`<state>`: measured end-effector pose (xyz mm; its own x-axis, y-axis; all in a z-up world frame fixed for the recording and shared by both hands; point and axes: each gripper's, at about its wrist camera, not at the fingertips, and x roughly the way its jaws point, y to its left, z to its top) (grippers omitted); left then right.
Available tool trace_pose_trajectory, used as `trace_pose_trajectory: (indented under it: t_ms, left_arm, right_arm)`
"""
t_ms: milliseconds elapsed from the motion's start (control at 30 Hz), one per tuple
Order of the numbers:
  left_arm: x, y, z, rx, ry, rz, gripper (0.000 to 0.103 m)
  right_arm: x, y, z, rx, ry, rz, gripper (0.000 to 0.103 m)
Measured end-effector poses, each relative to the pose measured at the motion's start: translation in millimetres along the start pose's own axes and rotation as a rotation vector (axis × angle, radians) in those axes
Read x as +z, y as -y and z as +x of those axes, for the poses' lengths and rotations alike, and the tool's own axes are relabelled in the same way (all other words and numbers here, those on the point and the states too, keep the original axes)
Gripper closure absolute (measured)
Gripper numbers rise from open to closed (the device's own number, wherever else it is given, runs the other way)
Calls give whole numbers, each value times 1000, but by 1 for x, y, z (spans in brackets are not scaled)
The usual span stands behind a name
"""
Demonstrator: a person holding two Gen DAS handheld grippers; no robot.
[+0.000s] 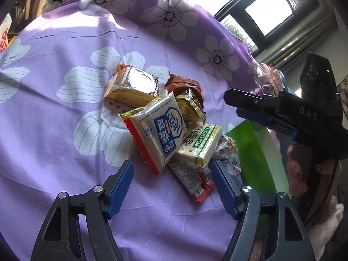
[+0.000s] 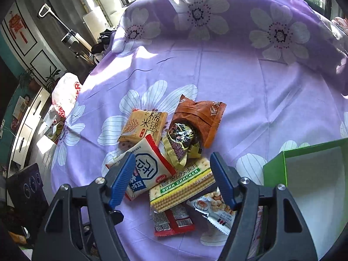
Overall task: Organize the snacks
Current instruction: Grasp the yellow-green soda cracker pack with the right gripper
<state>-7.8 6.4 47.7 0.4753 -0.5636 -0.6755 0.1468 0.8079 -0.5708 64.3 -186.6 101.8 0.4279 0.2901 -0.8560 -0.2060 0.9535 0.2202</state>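
Note:
A pile of snack packets lies on a purple flowered cloth (image 1: 54, 113). On top is a white, red-edged packet (image 1: 158, 130) (image 2: 148, 165), beside a green soda cracker pack (image 1: 202, 143) (image 2: 182, 184), a yellow rice-cracker packet (image 1: 132, 84) (image 2: 143, 124), a brown packet (image 1: 184, 84) (image 2: 200, 117) and a gold-wrapped one (image 1: 191, 106) (image 2: 182, 141). My left gripper (image 1: 171, 184) is open and empty, just short of the pile. My right gripper (image 2: 171, 180) is open and empty above the pile's near side; it shows from the side in the left wrist view (image 1: 239, 102).
An open green box (image 2: 304, 174) (image 1: 256, 152) stands right of the pile. A red packet (image 2: 174, 221) and a peanut packet (image 2: 215, 204) lie at the pile's near edge. Windows and furniture lie beyond the cloth.

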Motion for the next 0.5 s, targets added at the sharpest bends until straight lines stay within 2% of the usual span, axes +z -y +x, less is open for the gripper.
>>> trace_pose_trajectory:
  t_ms: [100, 167, 300, 400, 500]
  left_arm:
    - [-5, 9, 5, 6, -7, 40, 38]
    - [-6, 11, 9, -9, -20, 41, 40]
    - [-9, 11, 16, -40, -45, 29, 43]
    - [-8, 9, 17, -28, -48, 27, 43]
    - [-8, 6, 18, -38, -58, 22, 43]
  right_arm:
    - [4, 3, 21, -29, -54, -12, 34]
    - [8, 13, 31, -19, -86, 12, 37]
    - [3, 28, 54, -2, -174, 47, 37]
    - [-8, 28, 61, -19, -209, 24, 35]
    - [-18, 19, 55, -2, -198, -6, 34]
